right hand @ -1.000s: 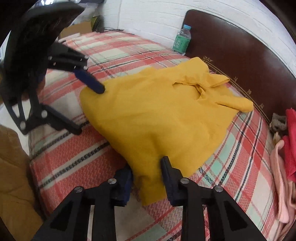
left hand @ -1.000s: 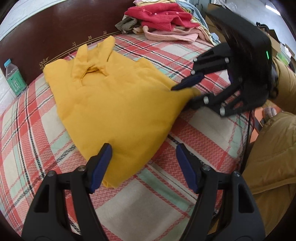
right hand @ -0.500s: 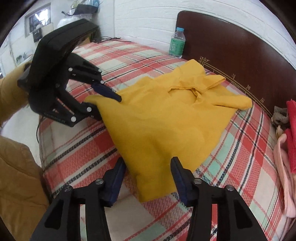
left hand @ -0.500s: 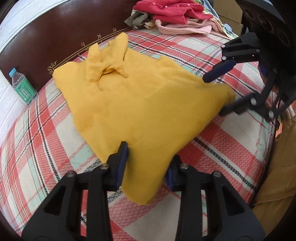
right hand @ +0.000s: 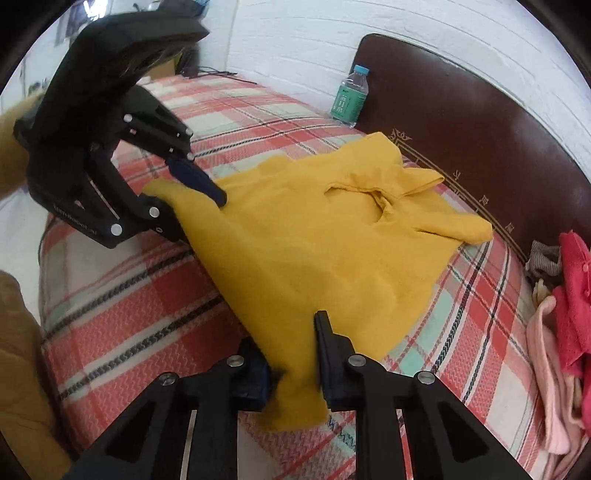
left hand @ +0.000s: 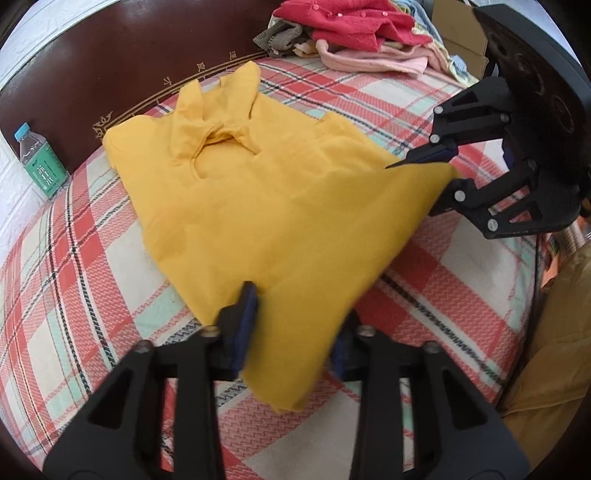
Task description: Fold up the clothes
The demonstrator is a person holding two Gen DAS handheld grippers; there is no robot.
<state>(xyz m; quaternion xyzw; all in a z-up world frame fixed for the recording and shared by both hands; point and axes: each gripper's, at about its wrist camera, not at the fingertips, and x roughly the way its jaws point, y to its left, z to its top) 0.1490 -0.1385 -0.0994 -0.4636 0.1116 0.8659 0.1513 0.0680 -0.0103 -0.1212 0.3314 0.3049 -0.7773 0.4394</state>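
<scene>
Plaid bed (left hand: pixel 92 277): yellow shirt (left hand: pixel 277 206) corners between both closing tools.

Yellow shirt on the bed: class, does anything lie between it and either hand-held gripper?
Nothing visible does. The left hand-held gripper and right hand-held gripper each already have a bottom corner of the yellow shirt between their closing jaws. The clothes pile and bottle sit well aside.

Water bottle (right hand: pixel 350 99), green label: white characters, too small to read. Headboard (left hand: pixel 110 74): a curved gold line set with small gold characters, illegible. Left gripper (right hand: pixel 177 206), side plate: faint embossed lettering, not readable.
</scene>
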